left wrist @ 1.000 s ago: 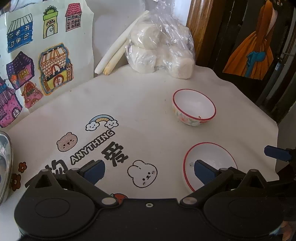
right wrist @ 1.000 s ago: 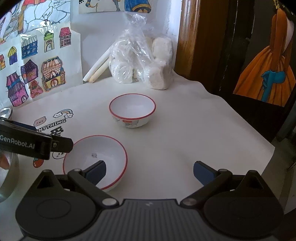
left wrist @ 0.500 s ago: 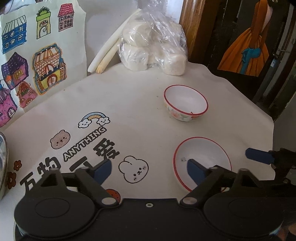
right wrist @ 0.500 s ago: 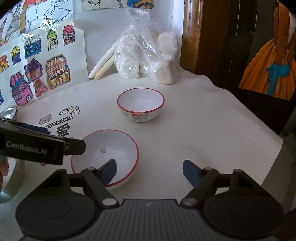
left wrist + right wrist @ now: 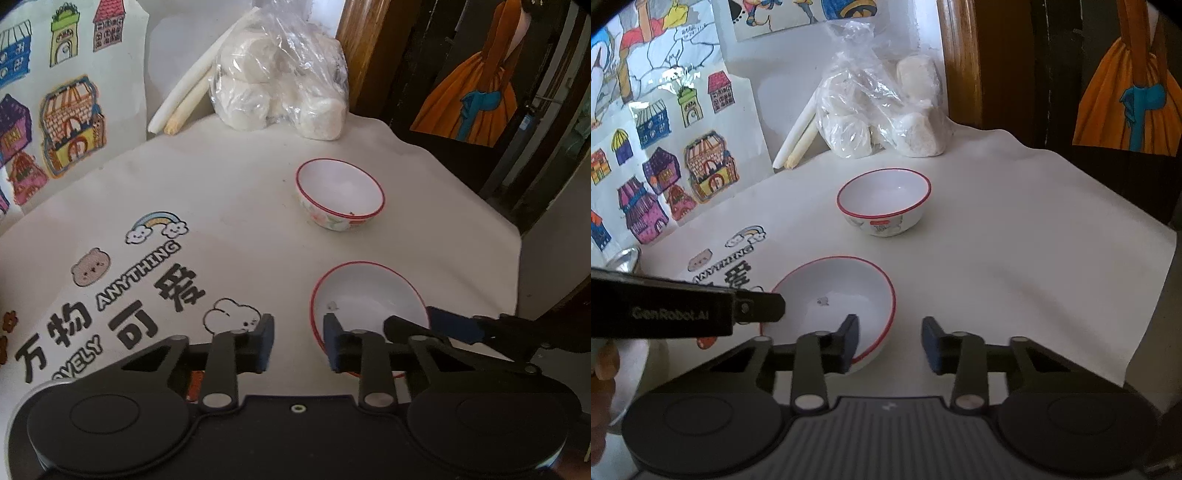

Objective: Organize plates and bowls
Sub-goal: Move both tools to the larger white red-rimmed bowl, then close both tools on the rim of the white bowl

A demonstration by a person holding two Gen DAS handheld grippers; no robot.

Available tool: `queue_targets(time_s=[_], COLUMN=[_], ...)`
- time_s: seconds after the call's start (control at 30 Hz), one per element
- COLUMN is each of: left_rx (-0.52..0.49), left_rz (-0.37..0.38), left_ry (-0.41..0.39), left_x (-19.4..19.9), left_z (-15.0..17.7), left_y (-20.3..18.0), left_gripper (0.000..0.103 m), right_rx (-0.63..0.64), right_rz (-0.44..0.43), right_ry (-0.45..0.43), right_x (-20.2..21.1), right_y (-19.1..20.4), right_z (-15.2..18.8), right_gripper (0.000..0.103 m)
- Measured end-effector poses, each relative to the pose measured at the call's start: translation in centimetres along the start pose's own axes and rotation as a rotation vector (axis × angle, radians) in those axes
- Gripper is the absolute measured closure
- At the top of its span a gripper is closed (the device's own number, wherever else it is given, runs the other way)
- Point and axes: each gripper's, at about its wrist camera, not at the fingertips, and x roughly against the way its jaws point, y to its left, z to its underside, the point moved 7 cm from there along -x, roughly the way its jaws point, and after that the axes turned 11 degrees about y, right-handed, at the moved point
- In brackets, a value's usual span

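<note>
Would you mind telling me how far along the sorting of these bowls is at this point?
Nothing looks done yet: the near bowl and the far bowl stand apart on the tablecloth, not stacked. In hand: the left gripper and right gripper are both closing at opposite edges of the near bowl, its rim between each one's jaws, not visibly pressed. Left: lifting, then nesting or placing both bowls.

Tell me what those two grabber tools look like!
Both are black. The left gripper and the right gripper each have two bent arms with silver screws, round black discs at the back, and dark blue pads on the jaws. One has "GenRobot.AI" printed in grey on its side.
</note>
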Motion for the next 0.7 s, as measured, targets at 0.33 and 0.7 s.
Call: queue_targets(time_s=[0.33,0.7], left_rx=[0.004,0.06], left_rz=[0.052,0.093], left_ry=[-0.007,-0.006], left_x=[0.1,1.2], left_z=[0.2,0.8], left_y=[-0.3,0.6], left_gripper=[0.096,0.097], right_rx=[-0.044,-0.147], right_rz=[-0.012,-0.077], right_ry=[-0.006,-0.012], right_x=[0.2,0.6], right_y=[0.7,0.5], right_z=[0.1,0.6], right_gripper=[0.084,0.087])
